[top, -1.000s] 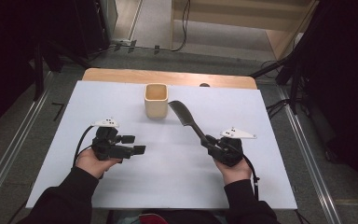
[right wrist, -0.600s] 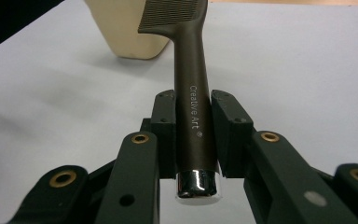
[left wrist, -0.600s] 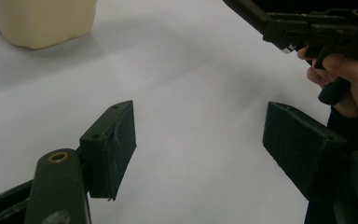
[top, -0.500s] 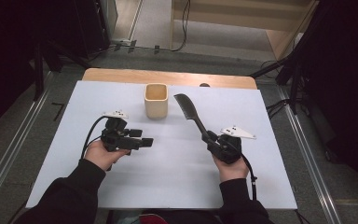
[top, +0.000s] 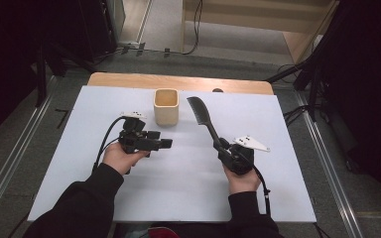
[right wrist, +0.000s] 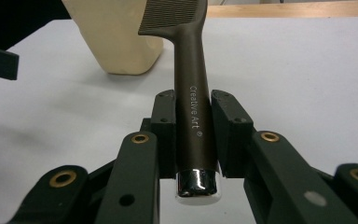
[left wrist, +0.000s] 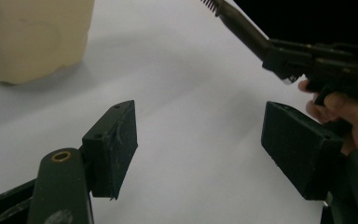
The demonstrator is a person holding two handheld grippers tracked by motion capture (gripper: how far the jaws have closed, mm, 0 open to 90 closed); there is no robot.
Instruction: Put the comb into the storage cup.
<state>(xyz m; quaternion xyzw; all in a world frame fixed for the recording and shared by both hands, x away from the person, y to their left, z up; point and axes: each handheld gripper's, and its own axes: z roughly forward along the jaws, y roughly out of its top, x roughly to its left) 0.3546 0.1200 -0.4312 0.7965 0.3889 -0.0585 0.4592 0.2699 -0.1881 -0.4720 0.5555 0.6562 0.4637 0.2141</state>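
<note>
1. A dark comb is held by the right gripper, jaws clamped on the handle end; the handle's metal cap sticks out behind the pads in the right gripper view, so the grip sits low on the handle, likely to keep the toothed end free.
2. The comb is raised off the tabletop, toothed end pointed toward the far edge, just right of the beige cup.
3. The cup stands upright near the middle of the far edge, mouth open upward, apart from both grippers; it is judged to be the comb's destination.
4. The left gripper is held spread, nothing between its jaws, low over the tabletop just in front of the cup; probably kept ready to steady the cup.
5. In the left gripper view the cup is seen beyond the left jaw, untouched, with the comb passing at the top.
</note>
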